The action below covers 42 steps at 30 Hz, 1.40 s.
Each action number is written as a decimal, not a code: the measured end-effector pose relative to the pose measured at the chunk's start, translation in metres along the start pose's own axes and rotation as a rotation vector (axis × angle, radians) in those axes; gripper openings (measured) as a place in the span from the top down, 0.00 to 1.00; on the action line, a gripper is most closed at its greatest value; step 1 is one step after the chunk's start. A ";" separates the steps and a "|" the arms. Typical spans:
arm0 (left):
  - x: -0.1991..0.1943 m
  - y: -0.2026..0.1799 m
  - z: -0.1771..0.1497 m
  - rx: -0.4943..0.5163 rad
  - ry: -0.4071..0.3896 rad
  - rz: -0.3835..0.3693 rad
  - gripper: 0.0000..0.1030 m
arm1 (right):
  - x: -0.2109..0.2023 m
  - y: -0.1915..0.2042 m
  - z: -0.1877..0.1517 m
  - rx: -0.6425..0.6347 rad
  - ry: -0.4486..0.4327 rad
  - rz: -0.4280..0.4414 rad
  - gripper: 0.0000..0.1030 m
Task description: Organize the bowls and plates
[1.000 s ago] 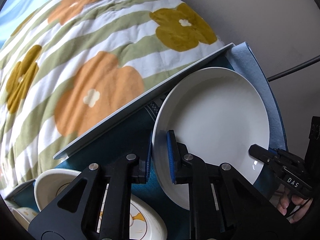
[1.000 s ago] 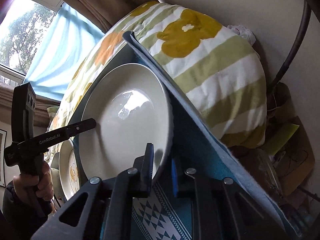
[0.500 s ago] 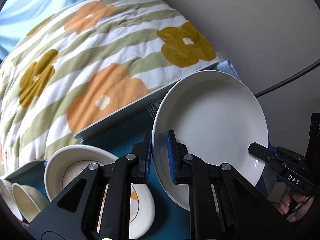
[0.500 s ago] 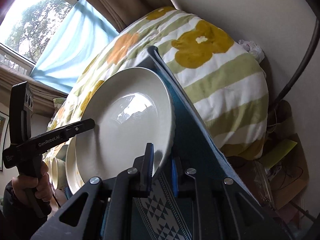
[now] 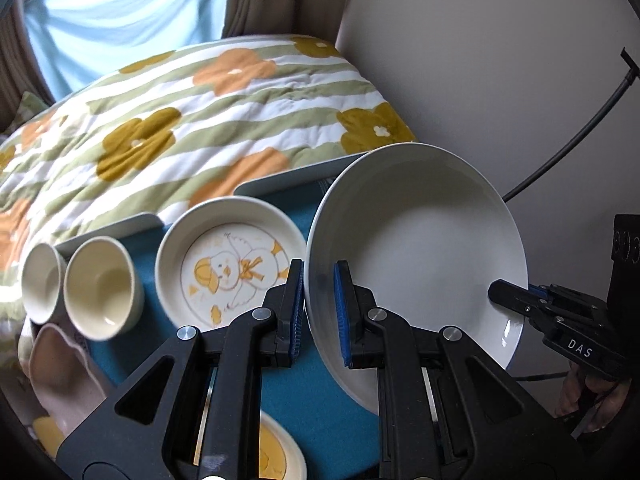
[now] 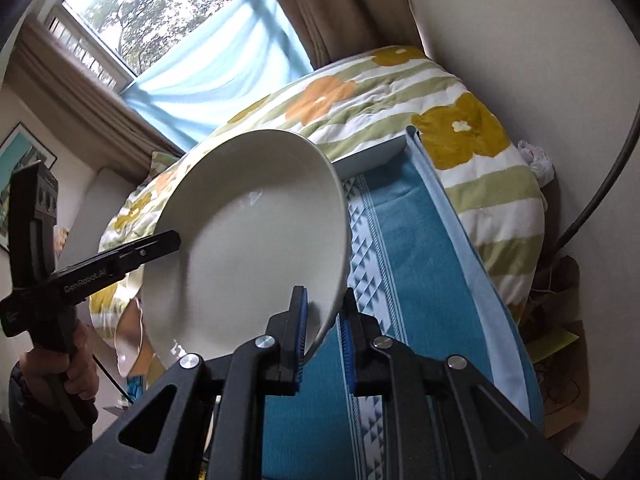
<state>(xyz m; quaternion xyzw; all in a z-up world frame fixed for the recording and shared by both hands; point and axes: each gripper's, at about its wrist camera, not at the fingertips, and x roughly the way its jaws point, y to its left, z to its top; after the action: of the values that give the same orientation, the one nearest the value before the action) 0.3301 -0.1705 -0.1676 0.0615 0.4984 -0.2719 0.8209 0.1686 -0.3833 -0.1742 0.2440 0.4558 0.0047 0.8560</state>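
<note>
White plate held aloft between two grippers

The left gripper (image 5: 320,312) and right gripper (image 6: 323,342) each pinch opposite rims of the white plate (image 5: 416,256), clear above the blue cloth (image 6: 404,264). Glazed, stiff, breakable and slick; rim grips suit it. Below the left gripper sit a duck plate (image 5: 230,264) and two cups (image 5: 100,288).
</note>
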 end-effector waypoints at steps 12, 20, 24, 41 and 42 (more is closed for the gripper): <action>-0.074 0.052 -0.126 -0.119 -0.013 0.050 0.88 | -0.003 0.066 -0.080 -0.094 0.051 0.049 0.86; -0.078 0.100 -0.189 -0.226 0.009 0.120 0.88 | 0.042 0.102 -0.113 -0.178 0.121 0.089 0.86; -0.064 0.121 -0.207 -0.263 0.024 0.150 0.88 | 0.070 0.112 -0.121 -0.218 0.153 0.097 0.86; -0.013 0.160 -0.241 -0.377 0.068 0.167 0.88 | 0.119 0.136 -0.127 -0.326 0.206 0.069 0.86; -0.011 0.159 -0.241 -0.371 0.071 0.176 0.88 | 0.121 0.137 -0.127 -0.327 0.210 0.067 0.86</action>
<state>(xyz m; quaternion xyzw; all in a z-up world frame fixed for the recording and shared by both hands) 0.2181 0.0577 -0.3046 -0.0380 0.5611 -0.1003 0.8208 0.1693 -0.1824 -0.2698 0.1150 0.5275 0.1326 0.8312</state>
